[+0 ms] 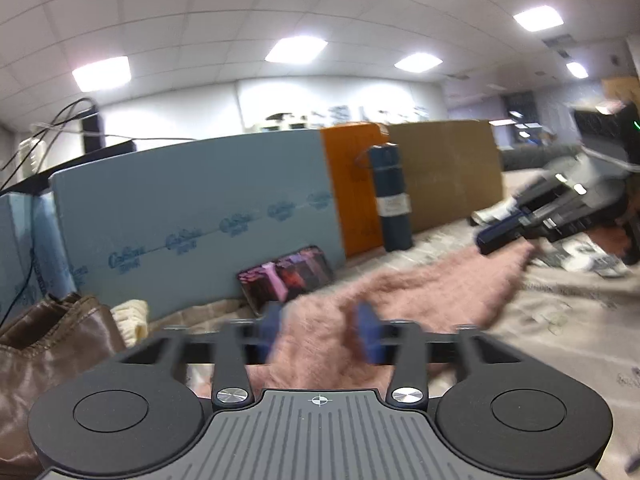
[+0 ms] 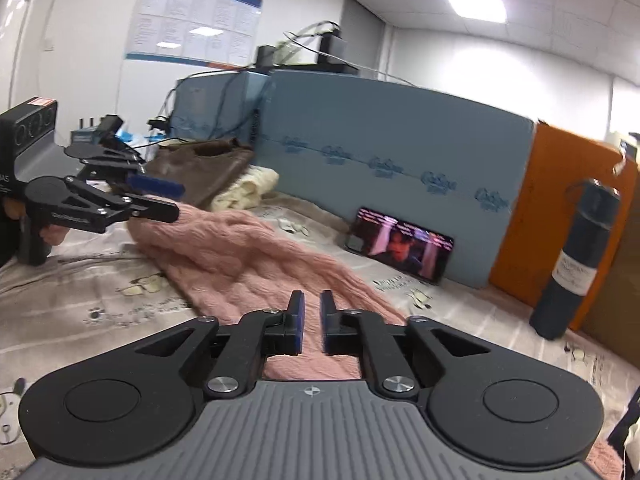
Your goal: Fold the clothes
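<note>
- Surface: a pale printed sheet (image 2: pixel 100 292) with small cartoon drawings covers the table.
- Sweater (image 2: pixel 240 248): pink, fuzzy knit. It lies stretched across the sheet in a long band running from 1 gripper to the other.
- Left gripper (image 1: pixel 320 330): the 2 blue pads (image 1: pixel 368 336) stand well apart. The sweater's end sits in the gap between them, though the view is blurred and no pinch shows. From the right wrist camera this gripper (image 2: pixel 176 200) is turned on its side at the far left, its tips at the sweater's far end.
- Right gripper (image 2: pixel 314 304): jaws drawn nearly together, only a thin slit left. Pink knit fills that slit and runs on under the fingers, so it reads as clamped on the sweater's near end. In the left wrist view the right gripper (image 1: pixel 486 240) is smeared by blur, and the sweater rises to a point at its tip.
- Behind the sweater: a blue foam board (image 2: pixel 380 160) stands upright along the back edge, with an orange board (image 1: pixel 352 188) beside it.
- A phone (image 2: pixel 400 250) leans against the blue board, its screen lit with a video.
- A dark blue bottle (image 2: pixel 576 264) stands upright in front of the orange board, clear of the sweater.
- Far corner by the left gripper: a brown leather piece (image 2: pixel 204 172) and a cream knit (image 2: pixel 248 188) piled beside it, both apart from the sweater.
</note>
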`<action>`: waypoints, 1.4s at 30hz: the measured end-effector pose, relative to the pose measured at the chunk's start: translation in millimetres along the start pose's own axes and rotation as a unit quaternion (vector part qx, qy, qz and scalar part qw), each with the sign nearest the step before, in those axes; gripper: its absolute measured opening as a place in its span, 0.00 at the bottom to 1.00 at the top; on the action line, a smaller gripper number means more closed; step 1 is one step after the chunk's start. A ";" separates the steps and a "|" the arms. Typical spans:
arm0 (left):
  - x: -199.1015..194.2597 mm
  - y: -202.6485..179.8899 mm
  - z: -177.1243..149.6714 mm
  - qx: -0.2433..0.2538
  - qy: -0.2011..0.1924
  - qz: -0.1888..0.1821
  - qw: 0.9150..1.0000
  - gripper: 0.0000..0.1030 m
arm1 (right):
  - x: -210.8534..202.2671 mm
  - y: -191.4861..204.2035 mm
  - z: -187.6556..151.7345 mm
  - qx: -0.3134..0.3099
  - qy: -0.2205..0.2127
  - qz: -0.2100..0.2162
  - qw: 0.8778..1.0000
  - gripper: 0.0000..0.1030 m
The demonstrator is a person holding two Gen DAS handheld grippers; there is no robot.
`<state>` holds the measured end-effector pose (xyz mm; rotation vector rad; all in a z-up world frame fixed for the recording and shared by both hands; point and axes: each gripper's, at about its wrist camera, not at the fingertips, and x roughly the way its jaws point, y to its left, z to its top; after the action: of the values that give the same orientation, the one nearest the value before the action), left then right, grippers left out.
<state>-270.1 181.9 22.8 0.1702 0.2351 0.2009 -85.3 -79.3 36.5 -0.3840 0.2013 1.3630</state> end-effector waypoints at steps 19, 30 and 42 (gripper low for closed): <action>41.4 -18.5 -2.8 0.061 0.066 -0.057 0.994 0.19 | 59.7 -39.1 -3.3 0.015 0.017 0.009 1.000 0.74; -5.9 -37.1 -9.2 0.123 0.014 -0.120 0.985 0.19 | 61.5 -7.1 15.4 -0.086 0.076 0.106 0.988 0.43; -23.4 -29.7 -4.0 0.143 0.015 -0.174 0.974 0.23 | -20.7 40.8 11.0 -0.095 0.050 0.120 0.987 0.06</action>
<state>-288.1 148.7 18.4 0.4074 0.3202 -0.1817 -130.2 -87.5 47.9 -0.6033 0.2055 1.6072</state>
